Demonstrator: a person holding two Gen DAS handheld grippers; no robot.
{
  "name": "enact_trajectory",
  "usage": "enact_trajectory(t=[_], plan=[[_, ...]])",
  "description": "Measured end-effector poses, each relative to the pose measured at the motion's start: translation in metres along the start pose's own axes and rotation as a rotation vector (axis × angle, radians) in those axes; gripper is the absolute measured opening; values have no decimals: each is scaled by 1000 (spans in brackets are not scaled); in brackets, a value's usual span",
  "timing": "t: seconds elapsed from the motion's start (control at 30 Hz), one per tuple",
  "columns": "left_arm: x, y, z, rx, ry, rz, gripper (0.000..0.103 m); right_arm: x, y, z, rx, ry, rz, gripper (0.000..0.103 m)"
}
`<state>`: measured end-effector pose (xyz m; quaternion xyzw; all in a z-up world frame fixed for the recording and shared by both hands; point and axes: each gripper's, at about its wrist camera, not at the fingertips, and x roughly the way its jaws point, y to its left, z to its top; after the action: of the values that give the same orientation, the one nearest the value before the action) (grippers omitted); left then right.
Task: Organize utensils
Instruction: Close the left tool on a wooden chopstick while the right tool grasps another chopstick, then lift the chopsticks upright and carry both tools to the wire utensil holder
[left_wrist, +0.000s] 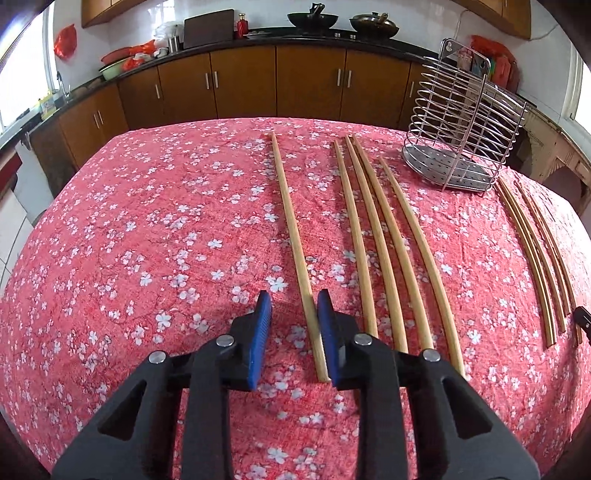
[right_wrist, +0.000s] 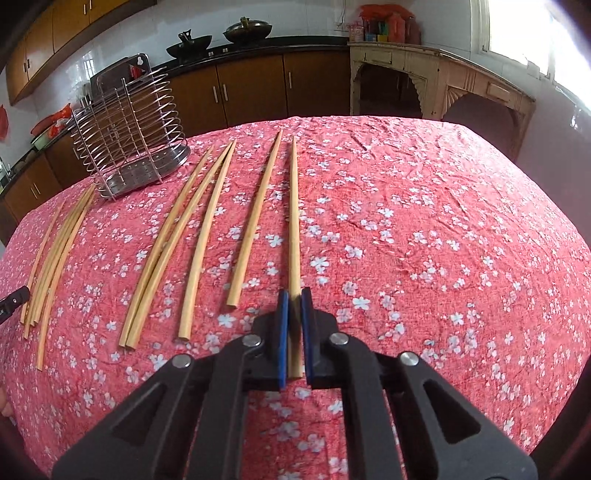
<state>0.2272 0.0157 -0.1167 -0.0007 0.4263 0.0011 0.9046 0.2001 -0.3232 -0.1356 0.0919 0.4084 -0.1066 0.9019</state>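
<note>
Left wrist view: left gripper (left_wrist: 293, 302) low over the red floral cloth (left_wrist: 147, 240), blue pads (left_wrist: 263, 321) spread apart w/ a gap each side of one chopstick (left_wrist: 291, 236). That stick lies flat on the cloth btwn the pads, thick end near the gripper, thin tip pointing away; right pad looks just beside it, contact can't be told. Jaws released, nothing clamped. Landmark = wire rack (left_wrist: 465, 147), standing upright at the far right of the cloth. Left of the rack & nearer the camera: group of four sticks (left_wrist: 373, 236), roughly parallel, close together. Near side of the rack, toward the right edge: thinner bundle (left_wrist: 532, 251), sticks touching or nearly so. Black tip of the other gripper (left_wrist: 583, 317) just beside that bundle.

Right wrist view: right gripper (right_wrist: 293, 295) has pads (right_wrist: 282, 325) clenched onto a single stick (right_wrist: 294, 221), which runs straight out from btwn them over the cloth (right_wrist: 424, 240). Whether its far tip rests on the cloth can't be told. Rack (right_wrist: 129, 140) at far left. Right of the rack: four loose sticks (right_wrist: 207, 240), two of them touching along their length. Near side of the rack, by the left edge: bundle (right_wrist: 55, 266), fanned slightly at the near ends.
</note>
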Motion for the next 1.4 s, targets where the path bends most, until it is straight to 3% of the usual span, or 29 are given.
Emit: enact_trajectory(t=[0.23,0.4,0.6,0.83,1.03,1.4], plan=[[3,-7,5,14,4,23,26,2,1,0,1,-1,-1,8],[1,-3,2,-7,3,17,8,1,-2,0,13,-4,15,8],[-11,9,-7,-5,-7,-3,7,-16,-4,-1,2,-60,21,8],[-58,21,-4,1,-144,-19,7,-61,-10,11,-12,-199,18,8],[-105,38,18,-33,-293,-40,7,-95,-18,34,3,-305,35,8],[-131,54,61,-91,-395,-19,7,-120,-24,90,21,-453,70,8]])
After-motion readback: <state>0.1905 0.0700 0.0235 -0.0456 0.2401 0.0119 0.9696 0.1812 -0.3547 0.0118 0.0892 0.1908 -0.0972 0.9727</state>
